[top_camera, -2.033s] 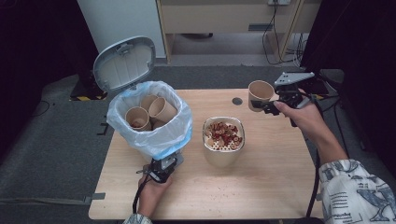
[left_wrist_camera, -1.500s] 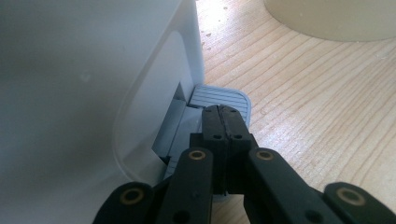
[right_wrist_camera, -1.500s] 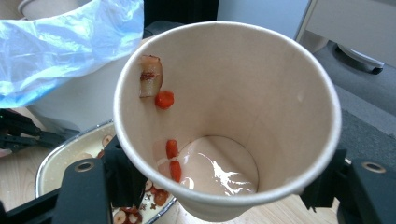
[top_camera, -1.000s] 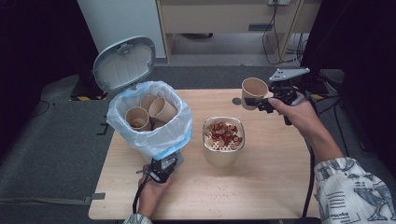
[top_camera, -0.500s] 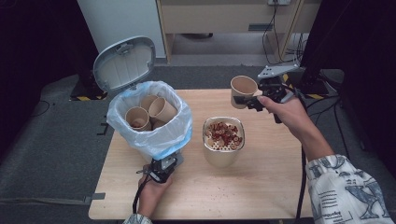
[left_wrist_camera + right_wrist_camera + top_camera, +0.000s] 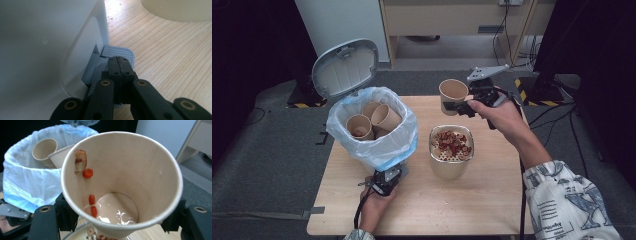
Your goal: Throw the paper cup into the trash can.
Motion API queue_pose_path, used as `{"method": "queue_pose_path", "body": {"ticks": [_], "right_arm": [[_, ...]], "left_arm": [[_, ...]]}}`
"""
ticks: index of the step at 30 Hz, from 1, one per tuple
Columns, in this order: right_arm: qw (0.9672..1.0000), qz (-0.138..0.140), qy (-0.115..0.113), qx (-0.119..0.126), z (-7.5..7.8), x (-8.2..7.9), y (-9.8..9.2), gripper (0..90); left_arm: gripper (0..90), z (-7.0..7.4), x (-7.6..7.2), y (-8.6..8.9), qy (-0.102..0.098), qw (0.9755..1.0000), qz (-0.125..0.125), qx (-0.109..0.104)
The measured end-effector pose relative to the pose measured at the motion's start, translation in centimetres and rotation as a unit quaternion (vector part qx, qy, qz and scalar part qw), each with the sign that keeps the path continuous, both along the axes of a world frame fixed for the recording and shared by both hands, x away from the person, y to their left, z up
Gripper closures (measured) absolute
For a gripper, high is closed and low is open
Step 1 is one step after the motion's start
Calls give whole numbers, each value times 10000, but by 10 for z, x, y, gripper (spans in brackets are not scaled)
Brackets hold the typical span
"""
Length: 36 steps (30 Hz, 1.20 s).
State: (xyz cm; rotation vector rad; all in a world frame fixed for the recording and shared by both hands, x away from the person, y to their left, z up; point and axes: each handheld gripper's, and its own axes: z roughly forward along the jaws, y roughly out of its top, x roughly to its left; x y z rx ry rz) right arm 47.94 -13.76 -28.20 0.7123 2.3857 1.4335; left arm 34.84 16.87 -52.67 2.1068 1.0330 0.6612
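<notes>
**Cup carried in over the strainer bowl**

The paper cup [image 6: 453, 95], clamped by its sides between the jaws of the right gripper [image 6: 475, 97], now hangs in the air just behind the metal bowl [image 6: 450, 157]. Two seconds ago it was out at the table's far right corner; over the earlier pictures it has travelled steadily leftward, so its mouth now nears the bowl and tilts toward the camera. In the right gripper view the cup [image 6: 121, 182] still holds a little pale liquid at the bottom, with a few red bits and a pale slice stuck to its inner wall.

That points to an emptying step: the bowl already carries a perforated insert heaped with red and pale scraps, so the contents probably go there first.

Left of the bowl stands the bin [image 6: 373, 131], lined with a blue-white bag, lid [image 6: 345, 67] up, with several used cups already inside. It seems the likely place for the emptied cup.

The left gripper [image 6: 384, 182] has not moved across the pictures: its jaws are pressed together, tips on the grey pedal [image 6: 120, 53] at the bin's base, apparently keeping the lid raised.
</notes>
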Motion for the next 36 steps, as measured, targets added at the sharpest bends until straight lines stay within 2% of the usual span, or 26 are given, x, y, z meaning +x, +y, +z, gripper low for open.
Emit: {"method": "queue_pose_path", "body": {"ticks": [11, 20, 36], "right_arm": [[9998, 178, -5, -28, 4, -1, 26, 311], [9995, 305, -38, 18, 13, -5, 44, 311], [9986, 522, -69, -16, 27, -8, 90, 310]], "left_arm": [[892, 0, 0, 0, -6, 10000, -12, 15], [892, 0, 0, -1, -23, 10000, 1, 32], [892, 0, -1, -1, -35, 10000, 3, 52]]}}
